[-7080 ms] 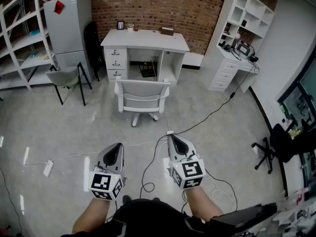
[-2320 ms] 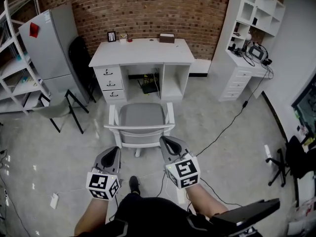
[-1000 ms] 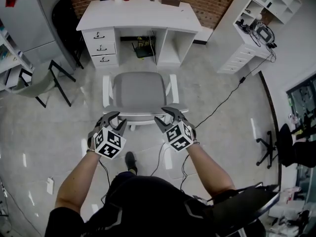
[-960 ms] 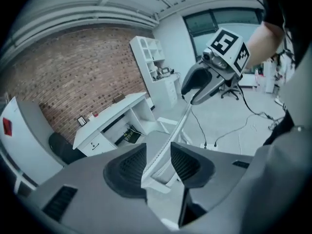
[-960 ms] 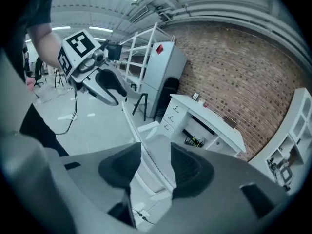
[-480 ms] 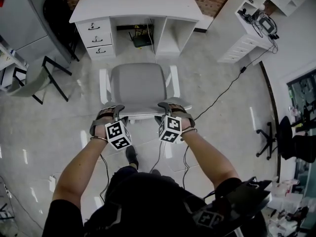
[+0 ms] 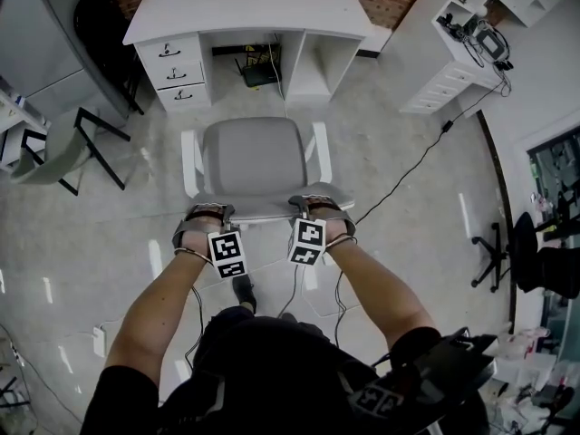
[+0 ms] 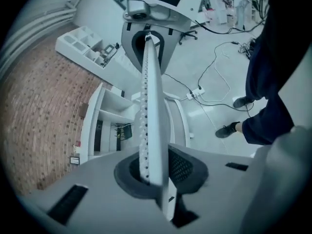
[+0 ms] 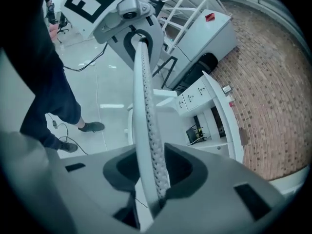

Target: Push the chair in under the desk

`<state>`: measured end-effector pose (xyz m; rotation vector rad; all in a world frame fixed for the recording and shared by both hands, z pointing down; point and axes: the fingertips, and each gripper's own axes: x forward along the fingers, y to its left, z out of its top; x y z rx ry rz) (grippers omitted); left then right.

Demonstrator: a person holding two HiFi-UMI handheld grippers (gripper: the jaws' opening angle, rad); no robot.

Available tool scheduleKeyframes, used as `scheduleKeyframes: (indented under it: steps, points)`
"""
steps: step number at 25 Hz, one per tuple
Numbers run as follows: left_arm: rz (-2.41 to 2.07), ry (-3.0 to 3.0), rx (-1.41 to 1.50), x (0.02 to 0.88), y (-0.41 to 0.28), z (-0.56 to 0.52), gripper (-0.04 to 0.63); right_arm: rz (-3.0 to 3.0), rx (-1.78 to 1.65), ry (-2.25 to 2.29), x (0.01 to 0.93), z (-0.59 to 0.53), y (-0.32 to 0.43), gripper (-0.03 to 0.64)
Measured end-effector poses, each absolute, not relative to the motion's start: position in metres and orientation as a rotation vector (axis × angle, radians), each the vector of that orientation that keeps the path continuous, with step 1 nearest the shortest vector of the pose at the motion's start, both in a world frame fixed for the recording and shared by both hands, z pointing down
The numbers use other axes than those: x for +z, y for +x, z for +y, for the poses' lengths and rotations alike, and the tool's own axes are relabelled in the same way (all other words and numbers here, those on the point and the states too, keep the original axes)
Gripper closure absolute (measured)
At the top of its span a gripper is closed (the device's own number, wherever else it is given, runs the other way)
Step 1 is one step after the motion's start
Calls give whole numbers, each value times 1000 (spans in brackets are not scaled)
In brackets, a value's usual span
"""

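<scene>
Nothing is pushed in yet, as I read it. The chair (image 7: pixel 254 163) stands clear of the table (image 7: pixel 245 9), which lies at 12 o'clock from the seat with bare floor between them, and the kneehole is open straight ahead. What looks done is the approach. The grip is just being made, and the whole push toward 12 o'clock is left.

My left gripper (image 7: pixel 207 214) is at the chair's 7 o'clock, on the top edge of the backrest (image 8: pixel 151 106). Its jaws are closing, and the thin edge runs between them with the pads seeming to pinch it. My right gripper (image 7: pixel 316 205) is at 5 o'clock on the same edge. Its jaws are closing too, with the edge between them, but dark slack shows either side, so I judge it not yet clamped.
</scene>
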<state>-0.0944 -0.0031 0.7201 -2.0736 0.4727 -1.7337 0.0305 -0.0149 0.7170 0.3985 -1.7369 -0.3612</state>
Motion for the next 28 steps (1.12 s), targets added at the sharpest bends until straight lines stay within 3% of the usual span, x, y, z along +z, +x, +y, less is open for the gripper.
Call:
scheduleKeyframes:
  steps: [4, 9, 28]
  points:
    - [433, -2108, -1758, 727, -95, -2, 583, -1681, -455, 356, 727, -15, 32, 577]
    - [422, -2122, -1767, 728, -96, -4, 586, -1668, -474, 327, 729, -16, 31, 604]
    - [346, -2167, -1795, 732, -108, -54, 586, -1662, -390, 324, 733, -62, 20, 606]
